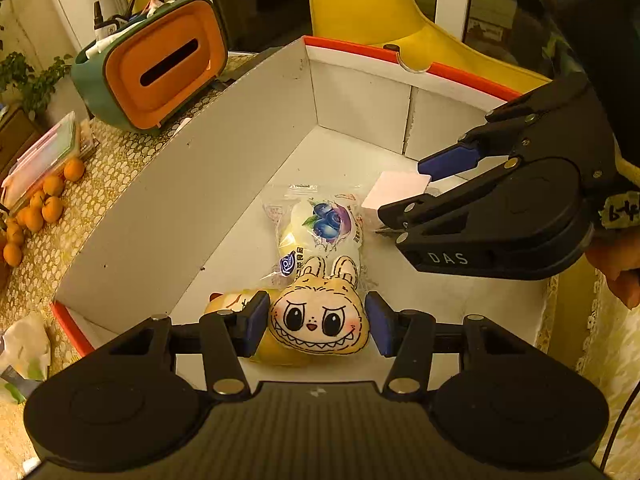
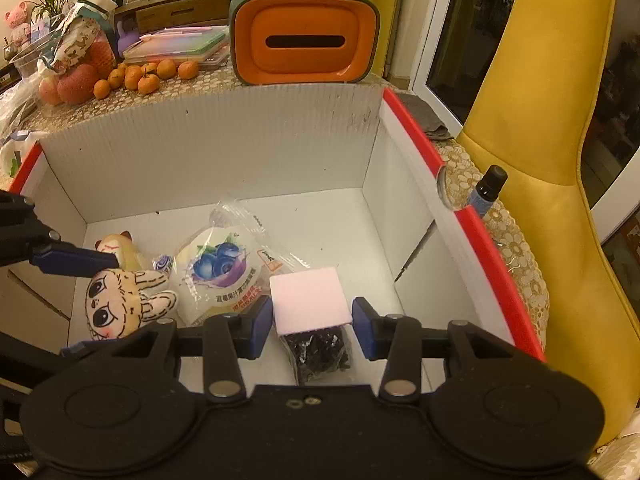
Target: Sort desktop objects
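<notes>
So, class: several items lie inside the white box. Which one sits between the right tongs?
The pink square pad. It lies between the right tongs, while the blueberry snack packet and rabbit-faced plush sit farther left.

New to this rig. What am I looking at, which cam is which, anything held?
No robot arm: a person holds two hand grippers, each with a fisheye camera looking along its fingers. In the left wrist view, the left gripper is open around a toothy plush toy. In the right wrist view, the right gripper is open around a pink-topped packet. Nothing is clamped. Both lie in a white cardboard box beside a blueberry snack bag. Tangerines and an orange tissue box sit behind.
</notes>
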